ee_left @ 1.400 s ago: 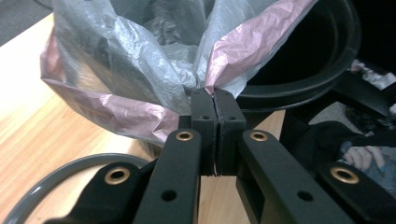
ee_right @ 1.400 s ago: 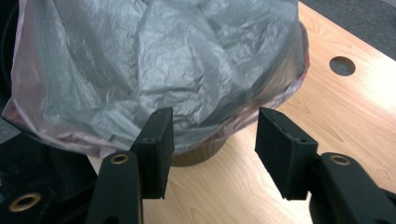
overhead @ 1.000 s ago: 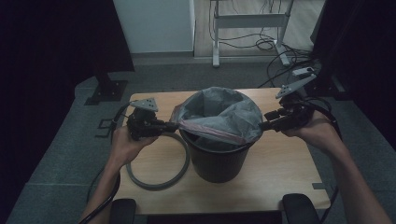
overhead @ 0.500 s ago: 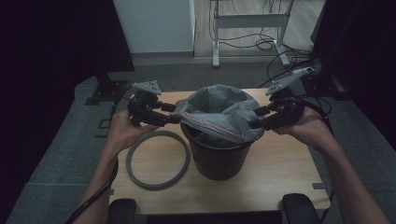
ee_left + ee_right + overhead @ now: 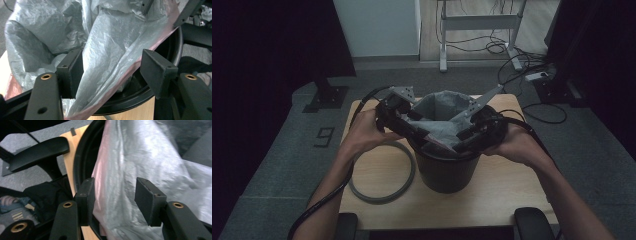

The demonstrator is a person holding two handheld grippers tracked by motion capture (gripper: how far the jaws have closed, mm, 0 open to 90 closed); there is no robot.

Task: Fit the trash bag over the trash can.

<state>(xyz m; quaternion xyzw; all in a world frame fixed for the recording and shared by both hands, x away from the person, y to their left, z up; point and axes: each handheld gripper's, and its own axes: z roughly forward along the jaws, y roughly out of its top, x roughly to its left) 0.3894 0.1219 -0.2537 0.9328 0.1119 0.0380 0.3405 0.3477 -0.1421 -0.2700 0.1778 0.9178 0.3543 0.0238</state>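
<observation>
Left gripper [image 5: 110, 72] jaws just opened, right gripper [image 5: 113, 195] closing, parted; liner [image 5: 439, 107] being gathered over bin [image 5: 447, 172]; removal pending.

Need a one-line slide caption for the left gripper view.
Left gripper open, grey bin liner loose between its fingers above the black bin's rim.

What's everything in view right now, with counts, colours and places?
bin: one, black, mid-table.
bin liner: one, grey with a pinkish edge, bunched over the bin's mouth.
ring: one, grey, flat on the table left of the bin.
table: one, light wood.
metal stand: one, pale, on the floor behind the table.
left gripper: one, black, jaws just been opening, liner between them, not pinched.
right gripper: one, black, jaws apart around the liner.
</observation>
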